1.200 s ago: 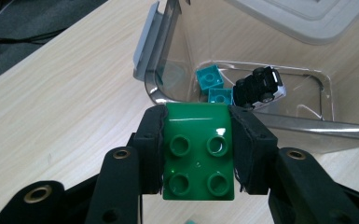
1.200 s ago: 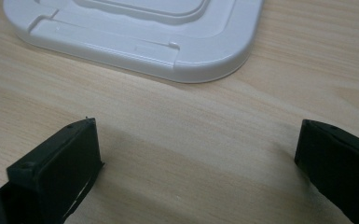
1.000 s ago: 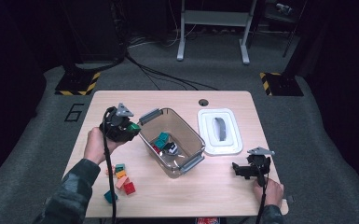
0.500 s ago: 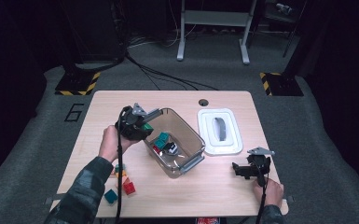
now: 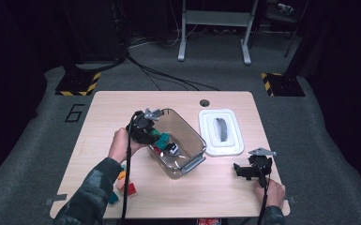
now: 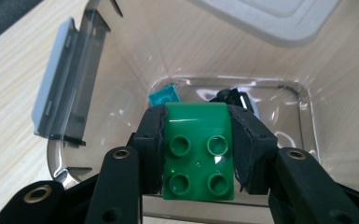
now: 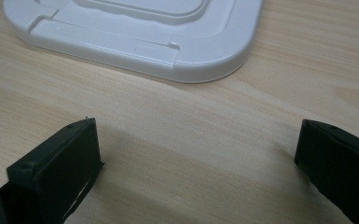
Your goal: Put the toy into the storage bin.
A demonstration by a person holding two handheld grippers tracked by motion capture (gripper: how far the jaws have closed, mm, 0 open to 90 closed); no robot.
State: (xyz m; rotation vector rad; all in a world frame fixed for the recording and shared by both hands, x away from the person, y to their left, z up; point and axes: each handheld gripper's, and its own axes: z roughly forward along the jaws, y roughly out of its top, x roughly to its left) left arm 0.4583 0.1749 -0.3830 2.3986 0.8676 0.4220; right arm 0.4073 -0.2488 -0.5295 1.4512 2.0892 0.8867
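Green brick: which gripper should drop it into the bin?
Left. The left gripper is shut on the green brick and hangs over the open clear bin, so it likely only has to let go. The right gripper stands open beside the white lid.

The left gripper [image 5: 155, 137] has moved from the left part of the bench [image 5: 103, 105] toward the middle of the frame and a little lower. It now hangs over the clear container [image 5: 194, 161], with the green brick [image 6: 198, 151] clamped between its jaws above the inside.
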